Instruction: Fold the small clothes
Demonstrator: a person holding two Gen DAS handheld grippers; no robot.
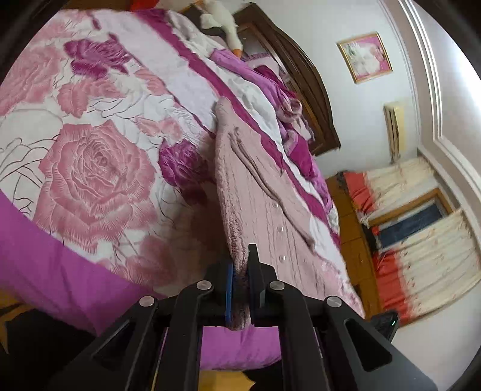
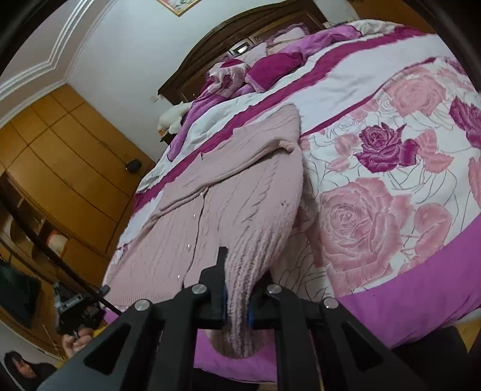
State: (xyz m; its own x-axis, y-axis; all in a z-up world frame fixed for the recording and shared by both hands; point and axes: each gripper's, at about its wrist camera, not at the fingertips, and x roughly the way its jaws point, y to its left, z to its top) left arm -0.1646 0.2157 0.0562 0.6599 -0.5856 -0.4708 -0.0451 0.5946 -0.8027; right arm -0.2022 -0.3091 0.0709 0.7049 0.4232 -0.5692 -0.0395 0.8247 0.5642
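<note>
A pale pink cable-knit cardigan (image 1: 264, 192) with small clear buttons lies on the rose-print bedspread (image 1: 90, 168). My left gripper (image 1: 240, 270) is shut on its ribbed hem edge, which runs up between the fingers. In the right wrist view the same cardigan (image 2: 222, 192) lies spread on the bedspread (image 2: 375, 192), one sleeve folded across its front. My right gripper (image 2: 237, 285) is shut on a bunched ribbed edge that hangs down between the fingers, lifted off the bed.
A rumpled purple blanket (image 2: 270, 69) and a dark wooden headboard (image 2: 240, 30) lie at the far end. A white plush goose (image 1: 225, 18) rests by the pillows. Wooden wardrobes (image 2: 60, 150) stand beside the bed. The magenta bed border (image 2: 421, 285) marks the near edge.
</note>
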